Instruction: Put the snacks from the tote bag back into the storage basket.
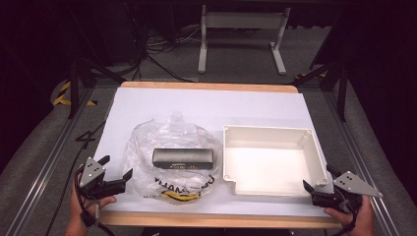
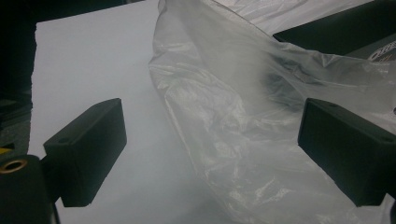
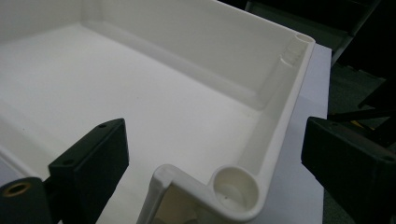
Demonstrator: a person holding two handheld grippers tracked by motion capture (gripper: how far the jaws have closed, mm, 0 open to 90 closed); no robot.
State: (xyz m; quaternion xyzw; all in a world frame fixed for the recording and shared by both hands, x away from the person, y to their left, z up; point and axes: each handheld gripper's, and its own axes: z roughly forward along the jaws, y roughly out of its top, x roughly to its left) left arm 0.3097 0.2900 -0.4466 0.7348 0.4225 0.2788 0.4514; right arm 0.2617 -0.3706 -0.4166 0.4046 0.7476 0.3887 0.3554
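1. Start at your left: your left gripper point(image 1: 117, 173) sits low at the near left part of the table, jaws spread wide and holding nothing. In the left gripper view the crumpled edge of the clear plastic bag point(image 2: 243, 107) lies between and just beyond the jaws, not pinched.

2. The bag point(image 1: 169, 155) lies flat on the white table cover point(image 1: 206, 105), left of centre, with the dark rectangular box point(image 1: 183, 159) inside it (yellow and black print shows on the bag's near side). By the look of it the work is barely begun: the box has not been taken out, and nothing has been moved across.

3. To the right, the white plastic tray point(image 1: 314, 147) stands just beside the bag, open side up, with nothing in it. It reads as the likely destination, though that is a judgement.

4. At your far right, your right gripper point(image 1: 315, 181) hovers at the tray's near right corner. Its jaws are wide apart and grip nothing; in the right gripper view the tray's rounded corner post point(image 3: 235, 188) sits between them, untouched.

5. Both of your hands hold low at the near edge, wrists angled inward, poised to grasp.
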